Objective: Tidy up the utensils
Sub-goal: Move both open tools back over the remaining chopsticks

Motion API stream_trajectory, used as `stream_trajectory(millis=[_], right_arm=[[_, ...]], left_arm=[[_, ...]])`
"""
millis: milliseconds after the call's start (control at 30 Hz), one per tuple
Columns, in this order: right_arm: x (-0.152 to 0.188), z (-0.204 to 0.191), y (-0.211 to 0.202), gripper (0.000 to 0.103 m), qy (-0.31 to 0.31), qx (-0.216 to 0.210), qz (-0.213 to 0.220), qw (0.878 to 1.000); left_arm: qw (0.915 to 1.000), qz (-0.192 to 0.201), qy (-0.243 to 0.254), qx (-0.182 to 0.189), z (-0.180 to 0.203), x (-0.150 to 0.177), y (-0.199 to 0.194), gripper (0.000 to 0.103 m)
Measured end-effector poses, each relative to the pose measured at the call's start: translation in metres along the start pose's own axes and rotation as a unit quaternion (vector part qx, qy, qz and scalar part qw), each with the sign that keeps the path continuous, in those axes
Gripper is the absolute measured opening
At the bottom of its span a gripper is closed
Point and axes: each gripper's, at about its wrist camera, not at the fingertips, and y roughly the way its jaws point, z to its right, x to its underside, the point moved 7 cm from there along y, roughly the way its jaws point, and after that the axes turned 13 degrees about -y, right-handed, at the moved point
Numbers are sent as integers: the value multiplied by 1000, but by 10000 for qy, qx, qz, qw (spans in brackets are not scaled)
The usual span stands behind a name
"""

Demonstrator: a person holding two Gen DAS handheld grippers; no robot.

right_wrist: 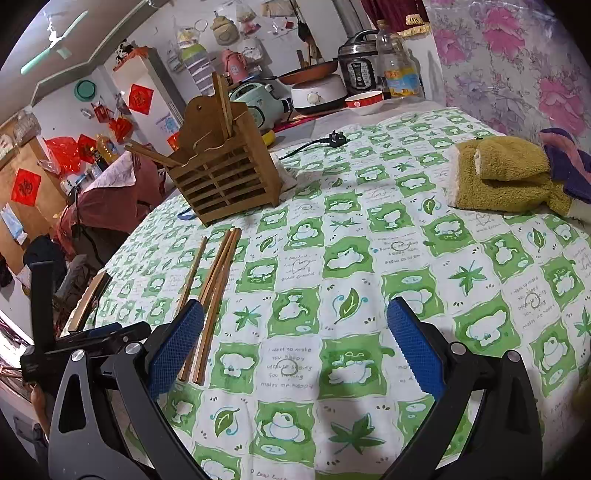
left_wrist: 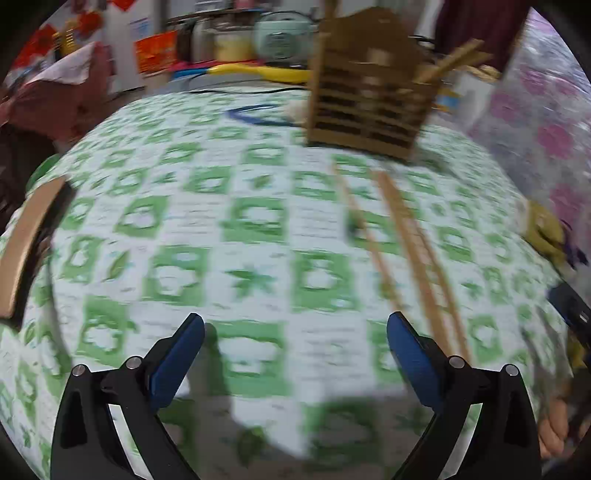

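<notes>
Both the left tool and right tool are held wide apart, empty, above the counter; chopsticks lie untouched.

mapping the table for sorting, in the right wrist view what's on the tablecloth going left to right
loose chopsticks → wooden chopstick holder → black power plug → red and white bowl → olive towel

The surface carries a green-and-white checked cloth with leaf prints. Behind it, white walls bear red paper decorations. Right of the surface hangs a pink floral covering. Left of the surface stands a white refrigerator.
</notes>
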Motion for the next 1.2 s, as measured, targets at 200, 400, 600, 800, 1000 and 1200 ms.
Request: stream_trajectory(millis=[200,400,600,800,1000,1200], right_arm=[[1,-1,1,96,-5,-2,-22,10000],[2,-1,3,96,8,-84,-44,10000],[5,-30,8,89,-782,-131,-264,9965],[19,-76,18,64,-2118,0,-583,9756],[30,-99,16,61,-2803,-151,-646,9576],[38,-109,24,60,-3051,-156,-913,9478]], left_arm=[[9960,-227,861,-91,35,19,10,97],[9968,72,67,-799,-17,-5,10,97],[9984,148,-221,-506,-23,-6,4,97],[9983,177,-235,-496,-25,-5,2,97],[9985,168,-480,-204,-31,-6,-1,97],[9986,172,-447,-228,-30,-5,-1,97]])
